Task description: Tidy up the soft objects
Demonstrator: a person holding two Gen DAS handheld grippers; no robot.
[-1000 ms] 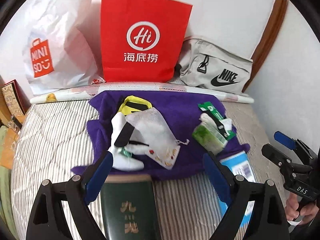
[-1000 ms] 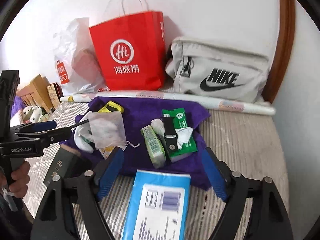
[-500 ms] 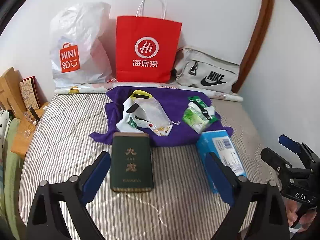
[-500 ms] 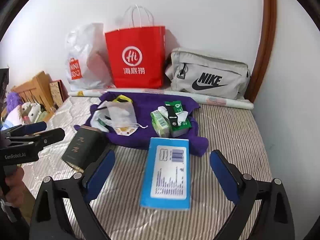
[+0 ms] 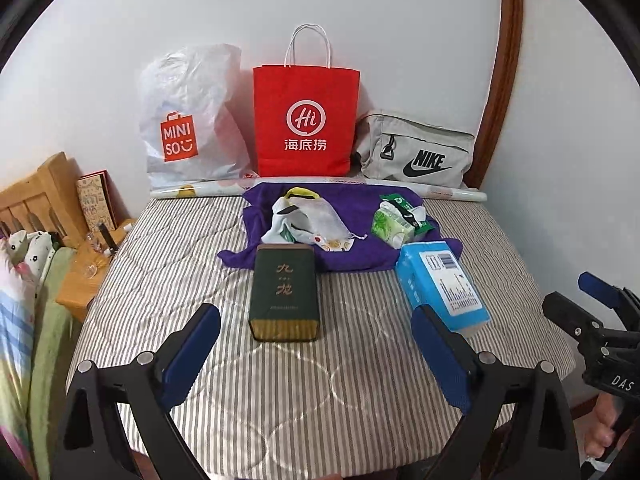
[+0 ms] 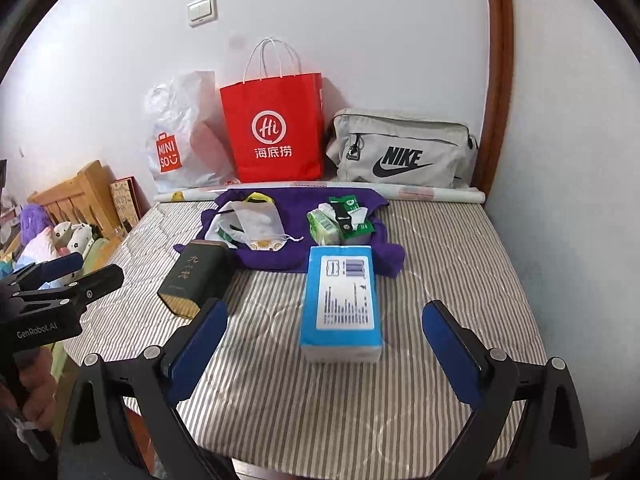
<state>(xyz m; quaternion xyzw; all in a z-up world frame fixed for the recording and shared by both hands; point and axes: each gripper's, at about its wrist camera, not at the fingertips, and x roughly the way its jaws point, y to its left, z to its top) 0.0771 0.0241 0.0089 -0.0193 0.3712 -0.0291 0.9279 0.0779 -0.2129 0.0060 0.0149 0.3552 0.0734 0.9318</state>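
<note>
On the striped mattress (image 5: 320,380) lies a purple towel (image 5: 360,256) (image 6: 280,256) with a white drawstring pouch and socks (image 5: 308,220) (image 6: 256,220) on its left and green tissue packs (image 5: 394,224) (image 6: 340,220) on its right. In front of the towel lie a dark green box (image 5: 285,294) (image 6: 196,276) and a blue tissue pack (image 5: 442,286) (image 6: 342,304). My left gripper (image 5: 316,356) is open above the mattress, short of the green box. My right gripper (image 6: 324,344) stands open, well back, with the near end of the blue pack between its fingers, untouched.
Against the wall stand a white Miniso bag (image 5: 188,120), a red paper bag (image 5: 306,120) and a grey Nike bag (image 5: 416,152), with a paper roll (image 5: 320,188) in front. A wooden bedside stand (image 5: 52,216) and bedding lie left. The wall closes the right side.
Both grippers have pulled back and up from the towel. The green box and blue pack now lie wholly in view ahead, and the right gripper's jaws have spread wider.
</note>
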